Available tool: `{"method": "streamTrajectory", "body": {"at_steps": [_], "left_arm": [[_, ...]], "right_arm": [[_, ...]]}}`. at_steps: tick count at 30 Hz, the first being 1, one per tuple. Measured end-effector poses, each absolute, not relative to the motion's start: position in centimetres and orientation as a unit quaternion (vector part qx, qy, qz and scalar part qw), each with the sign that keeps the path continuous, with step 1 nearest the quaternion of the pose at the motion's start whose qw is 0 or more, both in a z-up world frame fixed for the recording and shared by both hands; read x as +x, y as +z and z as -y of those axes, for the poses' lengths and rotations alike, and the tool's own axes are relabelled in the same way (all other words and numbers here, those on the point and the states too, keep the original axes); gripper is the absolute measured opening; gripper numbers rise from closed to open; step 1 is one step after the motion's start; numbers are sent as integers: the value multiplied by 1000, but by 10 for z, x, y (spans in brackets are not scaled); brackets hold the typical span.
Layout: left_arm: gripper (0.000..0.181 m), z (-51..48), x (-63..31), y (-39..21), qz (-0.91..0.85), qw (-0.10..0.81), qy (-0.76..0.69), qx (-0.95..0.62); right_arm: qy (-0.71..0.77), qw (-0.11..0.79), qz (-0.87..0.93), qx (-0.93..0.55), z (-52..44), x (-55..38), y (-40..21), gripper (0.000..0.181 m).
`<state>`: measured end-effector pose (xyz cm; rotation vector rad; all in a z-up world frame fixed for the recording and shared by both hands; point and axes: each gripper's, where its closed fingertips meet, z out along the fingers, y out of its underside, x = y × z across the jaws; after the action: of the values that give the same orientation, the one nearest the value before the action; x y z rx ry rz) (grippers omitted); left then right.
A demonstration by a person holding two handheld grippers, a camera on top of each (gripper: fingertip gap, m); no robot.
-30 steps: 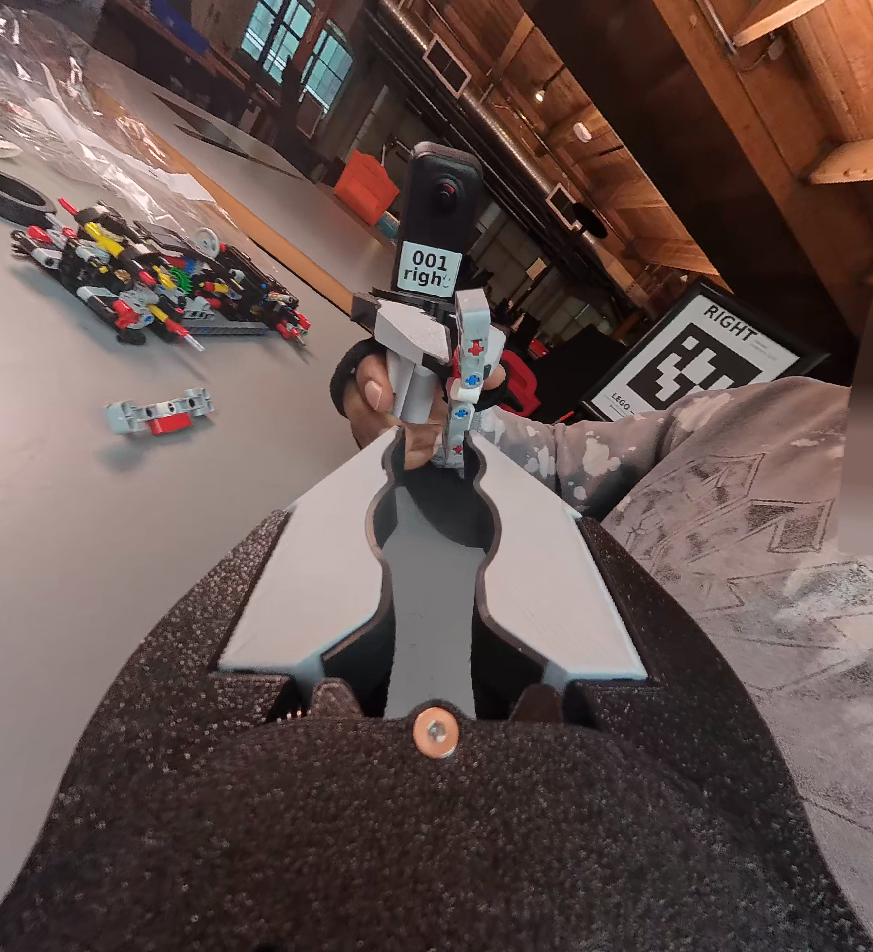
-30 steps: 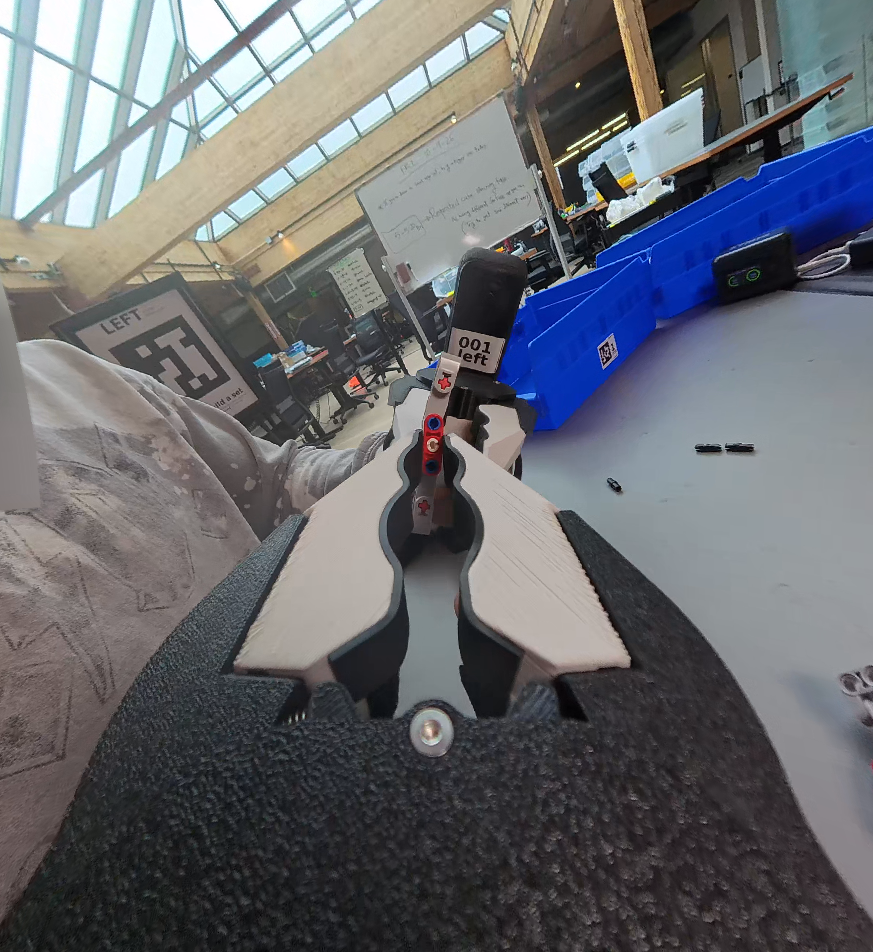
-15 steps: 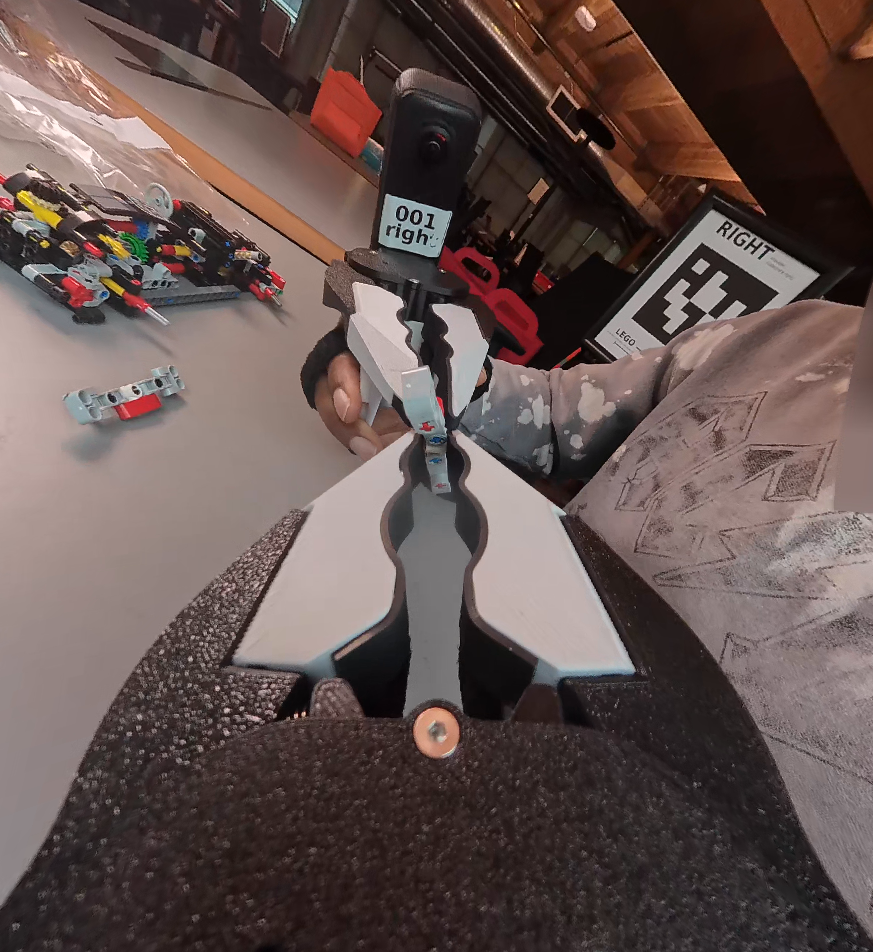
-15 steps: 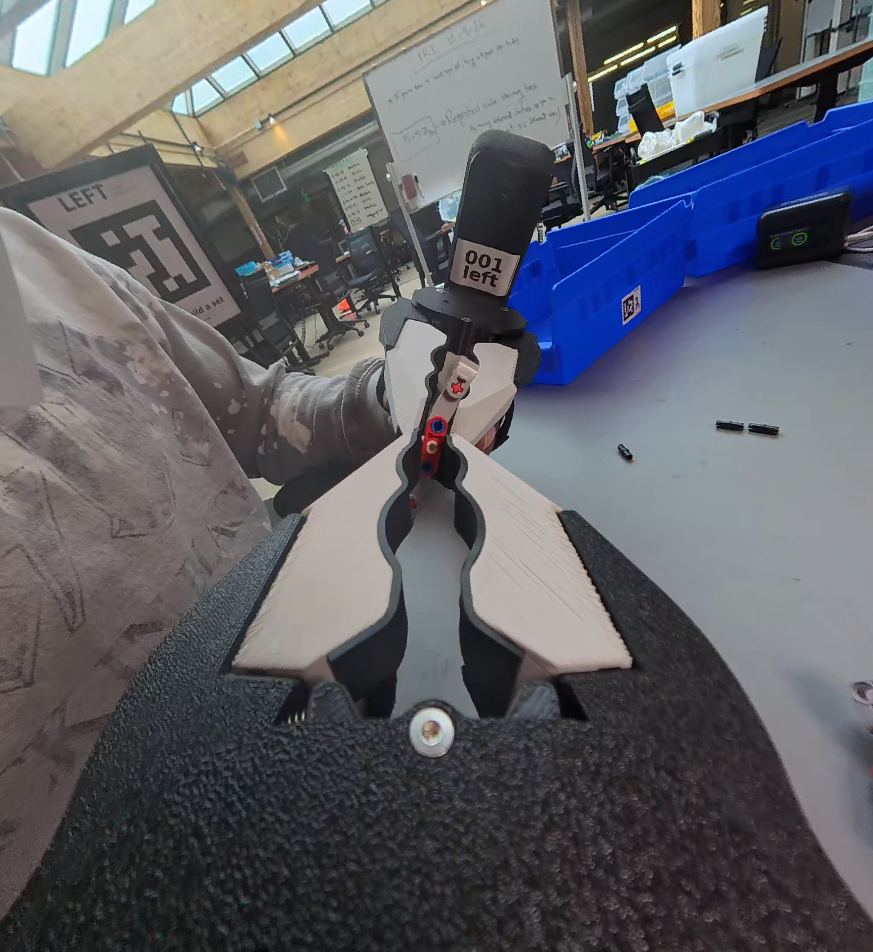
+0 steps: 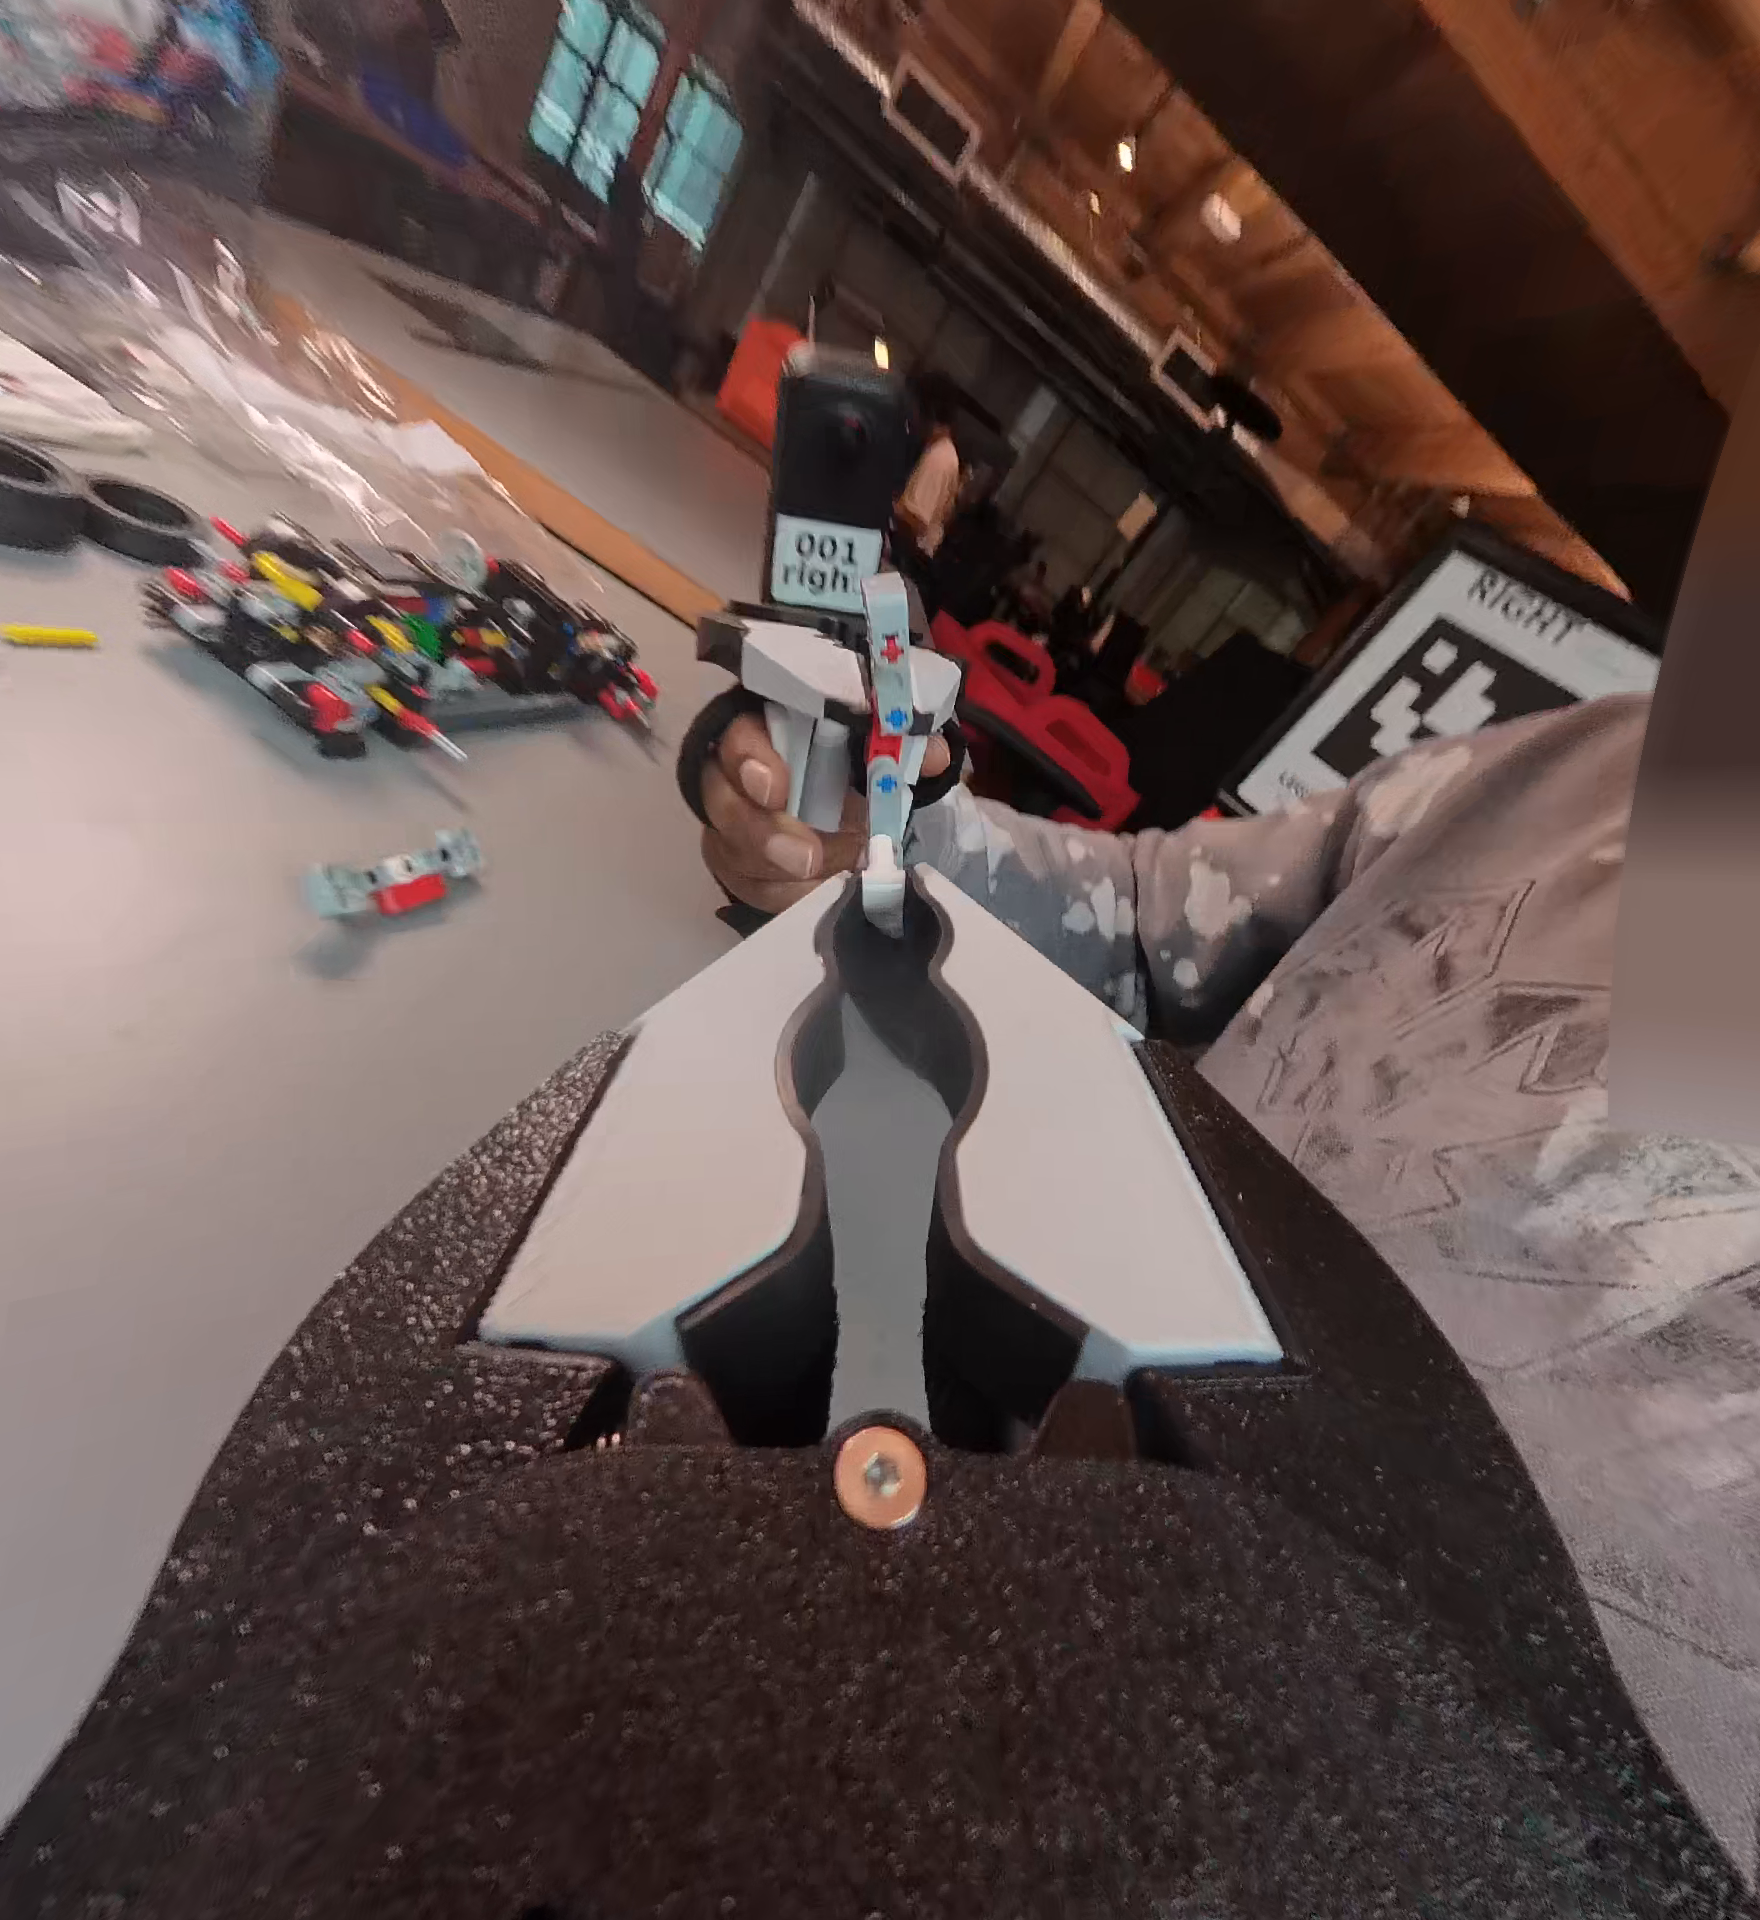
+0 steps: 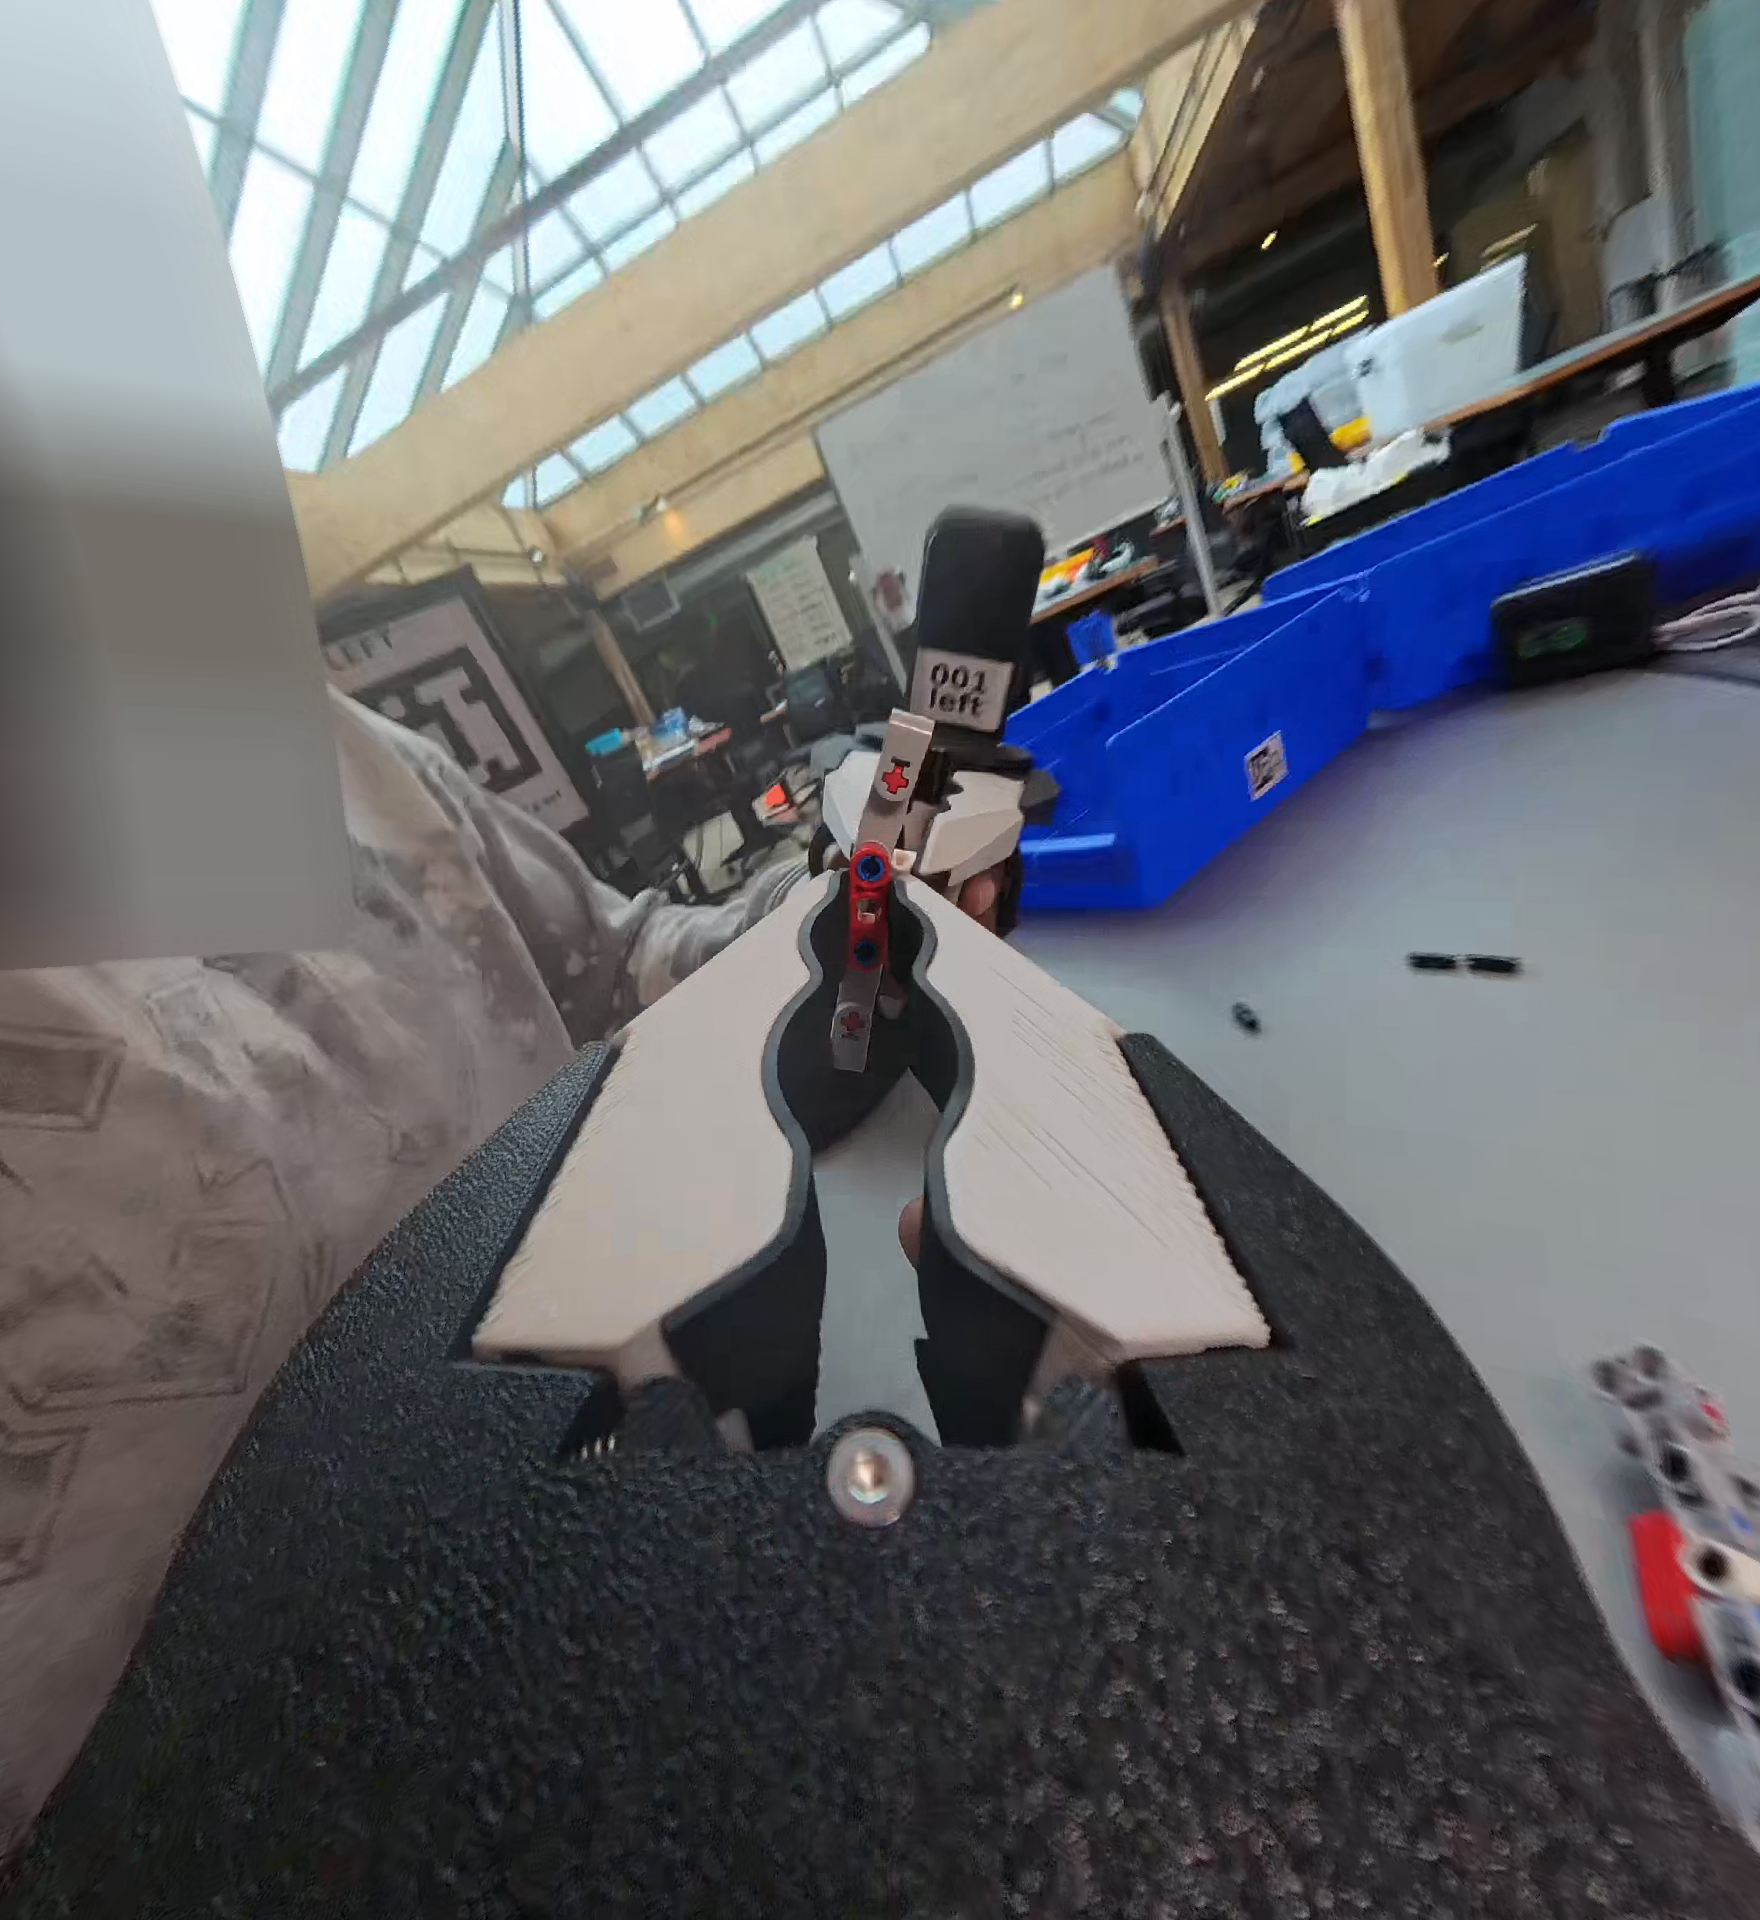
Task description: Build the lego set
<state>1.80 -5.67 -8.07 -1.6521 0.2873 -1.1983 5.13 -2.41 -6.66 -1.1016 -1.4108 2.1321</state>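
Note:
A grey lego beam (image 5: 886, 727) with red and blue pins and a red piece (image 6: 868, 904) stands nearly upright in the air between my two grippers, which face each other. My right gripper (image 6: 869, 888) is shut on it at the red piece. It also shows in the left wrist view (image 5: 845, 691). My left gripper (image 5: 881, 883) is closed on the beam's lower end, where a white piece (image 5: 881, 899) shows. It also shows in the right wrist view (image 6: 923, 821). The part-built black model (image 5: 388, 644) lies on the grey table (image 5: 128, 1039).
A small grey and red assembly (image 5: 393, 883) lies on the table near the model and shows in the right wrist view (image 6: 1707, 1579). Two black tyres (image 5: 3, 488), a yellow axle (image 5: 45, 634), clear bags, blue bins (image 6: 1375, 707), loose black pins (image 6: 1463, 964) and a sleeve (image 5: 1375, 987) are around. My right fingertips sit around 5 cm from my left ones.
The left fingers have closed in on the beam's end. The beam has turned from lying along the grippers to standing more upright. Both views are blurred by motion.

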Motion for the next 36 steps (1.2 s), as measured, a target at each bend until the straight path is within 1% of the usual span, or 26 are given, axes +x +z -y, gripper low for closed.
{"method": "streamTrajectory", "body": {"at_steps": [2,5,7,14,16,18,19,23,27,31,34,36], "left_arm": [[4,54,-2,-85,-102,523,-481,-696],[5,53,14,-100,-123,491,-489,-711],[6,51,22,-119,-141,464,-461,-743],[8,37,2,-205,-213,389,-173,-879],[8,35,-2,-215,-217,379,-138,-889],[8,30,-10,-214,-197,387,-127,-892],[10,28,-13,-210,-183,396,-133,-890],[25,29,-13,-182,-145,436,-224,-859],[26,40,2,-138,-137,482,-353,-790],[26,50,16,-112,-143,493,-437,-739],[22,54,30,-108,-148,482,-468,-725],[13,55,35,-110,-154,479,-470,-726]], "right_arm": [[737,211,496,-408,0,57,-66,3],[735,195,503,-411,10,49,-74,4],[729,186,510,-418,13,46,-81,4],[683,173,546,-454,21,36,-108,5],[680,169,550,-455,25,34,-109,5],[680,167,550,-455,28,34,-110,5],[681,166,550,-455,28,34,-110,5],[684,165,544,-458,28,33,-109,5],[669,168,552,-468,28,30,-116,5],[655,169,575,-460,41,28,-120,5],[653,166,591,-444,55,28,-121,5],[656,162,596,-434,61,29,-120,5]]}}
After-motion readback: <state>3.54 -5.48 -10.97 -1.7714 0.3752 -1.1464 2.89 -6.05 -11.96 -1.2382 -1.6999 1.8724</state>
